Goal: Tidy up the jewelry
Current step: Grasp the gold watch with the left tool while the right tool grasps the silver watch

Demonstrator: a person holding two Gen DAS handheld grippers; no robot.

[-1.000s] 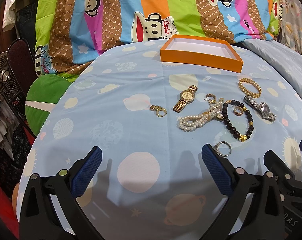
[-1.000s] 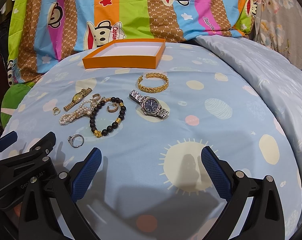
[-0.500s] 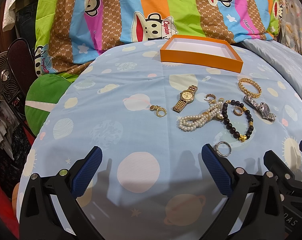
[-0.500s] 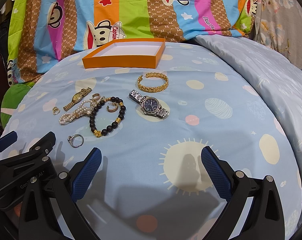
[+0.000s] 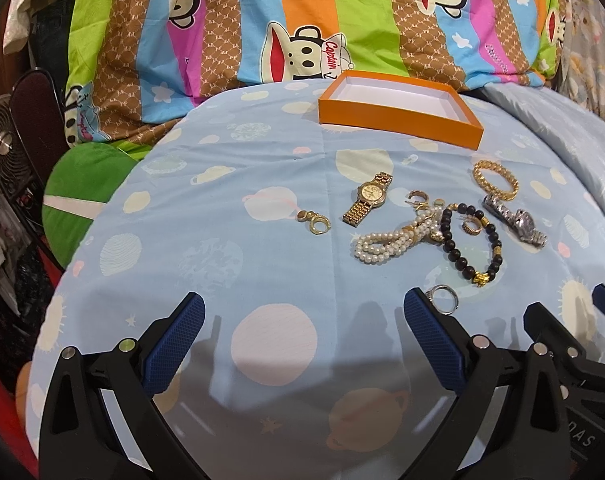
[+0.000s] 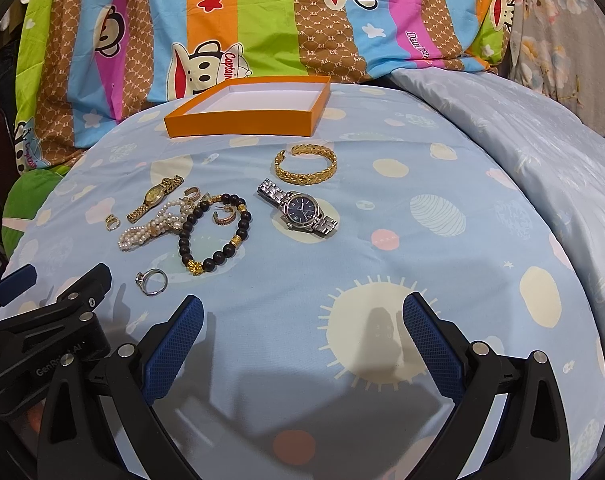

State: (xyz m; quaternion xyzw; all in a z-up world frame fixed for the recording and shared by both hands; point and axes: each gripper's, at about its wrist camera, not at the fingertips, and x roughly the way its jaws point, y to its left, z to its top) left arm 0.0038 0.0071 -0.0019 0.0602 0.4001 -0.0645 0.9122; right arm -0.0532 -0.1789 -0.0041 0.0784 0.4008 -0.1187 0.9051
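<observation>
Nothing is changing between the earlier pictures and this one: the left gripper and the right gripper are still hovering side by side over the bed, both with fingers spread wide and holding nothing. The jewelry is lying loose on the sheet: gold watch, pearls, bead bracelet, silver watch, bangle and ring. The box behind them is sitting empty, so the sorting seems not yet begun.
</observation>
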